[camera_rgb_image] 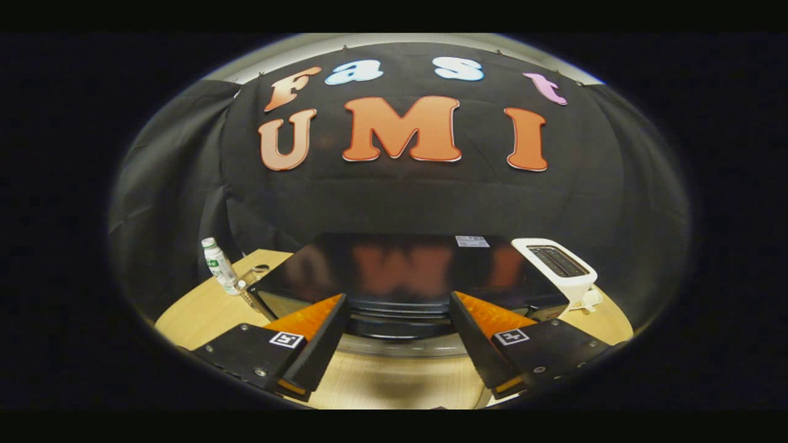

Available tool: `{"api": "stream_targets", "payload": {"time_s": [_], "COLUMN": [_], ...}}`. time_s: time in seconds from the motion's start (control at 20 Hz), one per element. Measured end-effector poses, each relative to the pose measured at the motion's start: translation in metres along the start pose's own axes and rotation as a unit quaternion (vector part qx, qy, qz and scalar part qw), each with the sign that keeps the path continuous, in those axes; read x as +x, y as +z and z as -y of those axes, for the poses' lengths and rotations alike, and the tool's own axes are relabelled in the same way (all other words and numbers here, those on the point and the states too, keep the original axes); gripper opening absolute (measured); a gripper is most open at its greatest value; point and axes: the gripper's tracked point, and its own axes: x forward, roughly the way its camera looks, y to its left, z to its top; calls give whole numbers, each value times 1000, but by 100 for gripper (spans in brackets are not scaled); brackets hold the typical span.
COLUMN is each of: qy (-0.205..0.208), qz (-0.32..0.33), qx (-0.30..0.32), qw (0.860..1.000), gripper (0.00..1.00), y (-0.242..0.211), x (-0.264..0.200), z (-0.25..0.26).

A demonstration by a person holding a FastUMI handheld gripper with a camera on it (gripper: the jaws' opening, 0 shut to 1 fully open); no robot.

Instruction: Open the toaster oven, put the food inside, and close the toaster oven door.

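In the gripper view we look down over the toaster oven on the bench, just ahead of our gripper, whose jaws stand apart, holding nothing. We judge the task barely begun: opening, loading and closing all remain. We cannot make out the food.

Black cloth is hanging as the wall behind a pale wooden table, grey ceiling showing above.
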Motion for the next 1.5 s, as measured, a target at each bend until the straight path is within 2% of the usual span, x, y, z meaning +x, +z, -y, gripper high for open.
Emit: {"api": "stream_targets", "payload": {"time_s": [0.15, 0.35, 0.65, 1.0, 1.3, 1.5], "qy": [9, 32, 82, 129, 126, 130], "qz": [19, -8, -60, -157, -233, -222], "qx": [-9, -22, -37, -12, -5, -19], "qw": [1000, 999, 994, 979, 964, 966], "gripper": [90, 83, 83, 84, 83, 81], "y": [-5, -28, -71, -143, -182, -183], "x": [-11, -36, -68, -87, -75, -71], "z": [-2, -10, -22, -39, -42, -42]}}
